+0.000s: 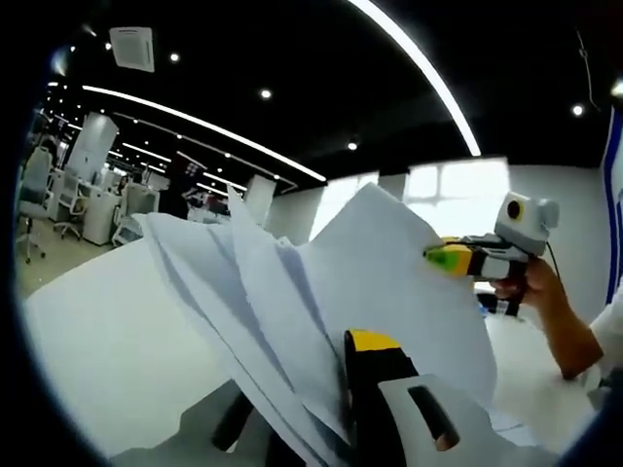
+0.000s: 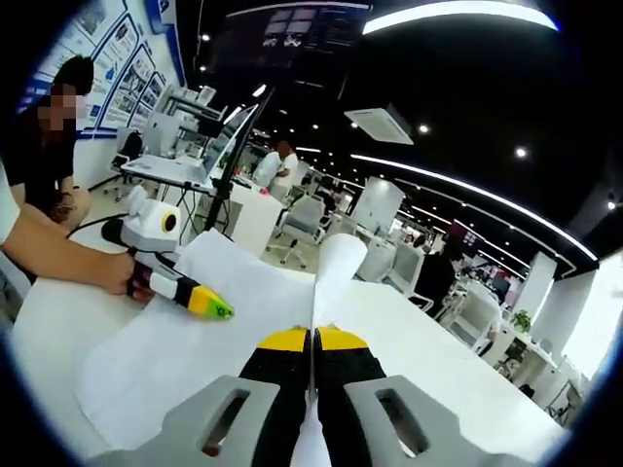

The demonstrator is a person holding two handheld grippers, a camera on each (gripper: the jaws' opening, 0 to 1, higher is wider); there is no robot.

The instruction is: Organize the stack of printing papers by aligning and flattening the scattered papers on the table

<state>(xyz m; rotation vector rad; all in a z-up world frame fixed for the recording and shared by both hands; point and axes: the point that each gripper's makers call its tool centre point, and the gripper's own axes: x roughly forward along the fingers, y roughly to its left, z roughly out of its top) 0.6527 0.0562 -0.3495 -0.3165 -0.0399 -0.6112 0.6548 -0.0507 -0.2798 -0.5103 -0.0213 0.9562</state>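
A fanned stack of white printing papers (image 1: 370, 263) is lifted off the white table (image 1: 107, 341) and stands tilted. My left gripper (image 1: 331, 384) is shut on the stack's lower edge; its yellow-tipped jaw lies over the sheets and the other jaw is partly hidden behind them. My right gripper (image 1: 443, 258) comes in from the right, pinching the stack's far edge. In the right gripper view my right gripper (image 2: 312, 341) is shut on a paper edge (image 2: 336, 263) that rises between its jaws. The left gripper (image 2: 212, 305), held by a hand, rests at the sheets (image 2: 175, 360).
The table (image 2: 448, 360) stretches away to the right. A person in black (image 2: 49, 146) sits at the far left behind a forearm (image 2: 49, 248). A dark stand (image 2: 229, 165), desks and office chairs (image 2: 302, 219) fill the room behind. More chairs (image 1: 39, 195) stand at the left.
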